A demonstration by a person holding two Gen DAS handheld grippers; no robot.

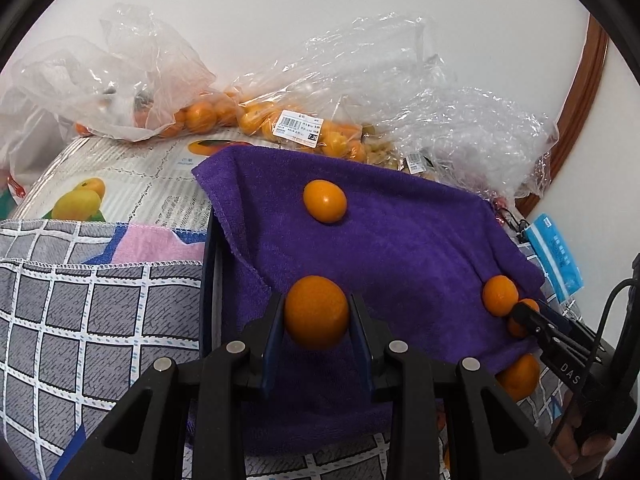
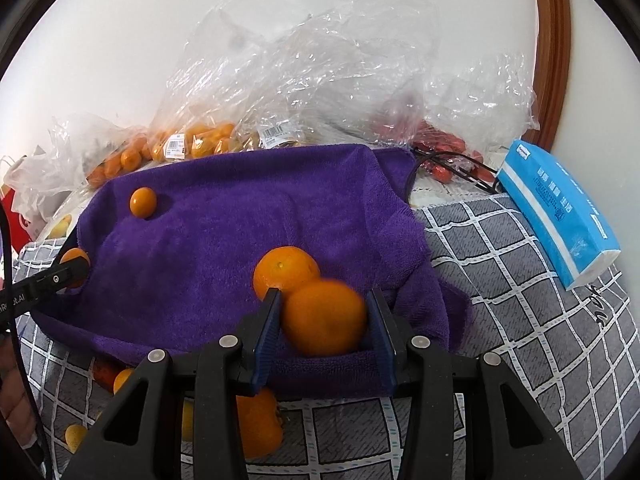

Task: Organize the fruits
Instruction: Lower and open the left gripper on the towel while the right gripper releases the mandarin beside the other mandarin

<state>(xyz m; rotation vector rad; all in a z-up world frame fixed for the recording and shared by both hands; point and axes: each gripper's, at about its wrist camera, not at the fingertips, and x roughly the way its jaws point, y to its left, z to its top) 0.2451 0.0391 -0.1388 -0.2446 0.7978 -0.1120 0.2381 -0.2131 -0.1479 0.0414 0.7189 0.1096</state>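
Observation:
A purple towel lies on the table; it also shows in the right wrist view. My left gripper is shut on an orange just above the towel's near part. My right gripper is shut on another orange, with a second orange resting on the towel right behind it. A small orange lies alone at the towel's far side, and shows too in the right wrist view. The right gripper appears at the towel's right edge in the left view.
Clear plastic bags of small oranges and red fruit stand along the wall. A blue tissue pack lies at the right. Loose oranges lie on the grey checked cloth in front of the towel. A fruit-print box is at left.

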